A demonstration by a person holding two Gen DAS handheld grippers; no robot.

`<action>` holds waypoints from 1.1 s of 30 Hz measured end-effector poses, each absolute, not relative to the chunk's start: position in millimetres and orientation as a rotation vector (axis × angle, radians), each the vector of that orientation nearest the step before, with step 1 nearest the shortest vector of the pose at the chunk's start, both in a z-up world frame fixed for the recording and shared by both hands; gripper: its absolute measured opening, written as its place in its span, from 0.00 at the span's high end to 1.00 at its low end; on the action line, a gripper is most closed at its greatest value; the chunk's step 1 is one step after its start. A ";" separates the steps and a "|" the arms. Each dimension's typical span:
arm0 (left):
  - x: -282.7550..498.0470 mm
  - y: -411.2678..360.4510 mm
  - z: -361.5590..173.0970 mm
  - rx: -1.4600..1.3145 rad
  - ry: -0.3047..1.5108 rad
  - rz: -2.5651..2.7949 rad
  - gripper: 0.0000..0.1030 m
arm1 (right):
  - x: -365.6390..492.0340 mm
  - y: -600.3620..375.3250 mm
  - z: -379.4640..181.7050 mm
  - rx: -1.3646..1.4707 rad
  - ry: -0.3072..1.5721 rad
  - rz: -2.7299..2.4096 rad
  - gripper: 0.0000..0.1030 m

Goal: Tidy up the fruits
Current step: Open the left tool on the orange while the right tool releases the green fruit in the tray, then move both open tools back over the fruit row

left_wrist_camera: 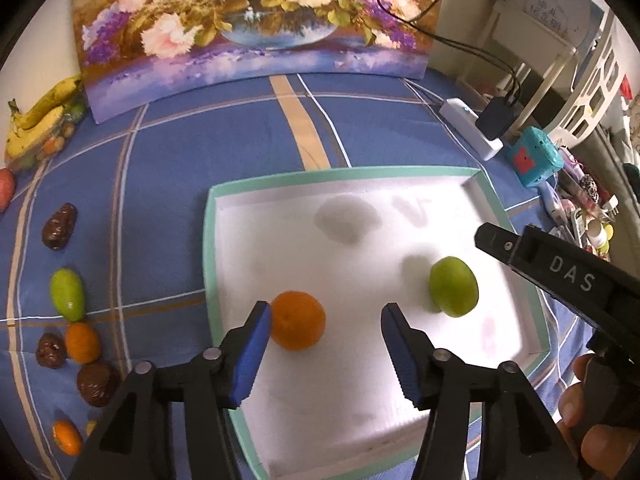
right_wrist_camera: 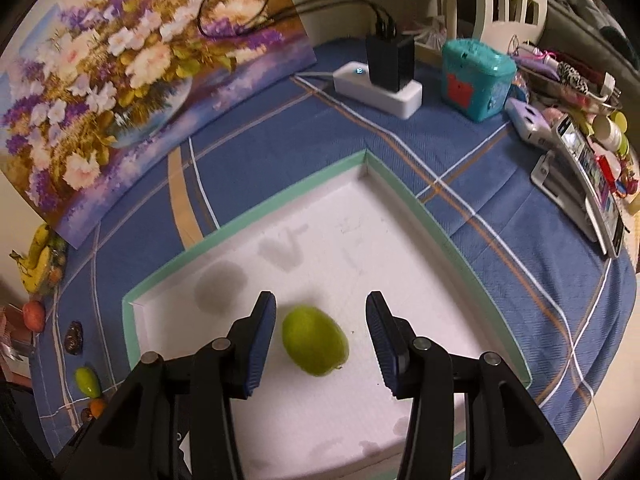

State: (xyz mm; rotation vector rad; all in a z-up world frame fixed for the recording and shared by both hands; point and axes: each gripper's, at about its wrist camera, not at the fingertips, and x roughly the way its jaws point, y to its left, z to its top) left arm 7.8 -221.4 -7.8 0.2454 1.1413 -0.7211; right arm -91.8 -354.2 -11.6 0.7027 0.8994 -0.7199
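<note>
A white tray with a mint-green rim (left_wrist_camera: 208,240) (right_wrist_camera: 404,196) lies on the blue plaid cloth. An orange (left_wrist_camera: 298,314) lies in it near the left edge, just ahead of my left gripper (left_wrist_camera: 326,330), which is open and empty. A green fruit (left_wrist_camera: 454,286) (right_wrist_camera: 314,340) lies in the tray to the right, between the open fingers of my right gripper (right_wrist_camera: 322,330) and not gripped. The right gripper's body also shows in the left wrist view (left_wrist_camera: 560,276). Loose fruits lie left of the tray: a green one (left_wrist_camera: 67,294), an orange one (left_wrist_camera: 82,342), brown ones (left_wrist_camera: 60,226).
A flower painting (left_wrist_camera: 248,28) leans at the back. Bananas (left_wrist_camera: 40,120) lie at the far left. A white power strip with a black charger (right_wrist_camera: 384,80), a teal box (right_wrist_camera: 476,78) and cluttered small items (right_wrist_camera: 580,152) stand at the right.
</note>
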 end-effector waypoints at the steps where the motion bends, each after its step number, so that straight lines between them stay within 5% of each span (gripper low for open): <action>1: 8.9 -220.1 -6.7 0.242 1.140 -0.716 0.39 | -93.3 -353.7 -9.2 0.702 0.893 -0.718 0.53; 20: 84.4 -49.0 3.1 -0.008 1.120 -0.189 0.19 | -75.3 -318.0 -2.6 0.637 0.917 -0.620 0.54; 27: 89.7 11.2 15.6 -0.102 1.066 -0.040 0.02 | -59.2 -291.1 -0.5 0.581 0.941 -0.553 0.53; 33: 92.3 26.4 12.3 -0.149 1.079 -0.025 0.01 | -48.1 -272.9 -1.9 0.536 0.970 -0.517 0.51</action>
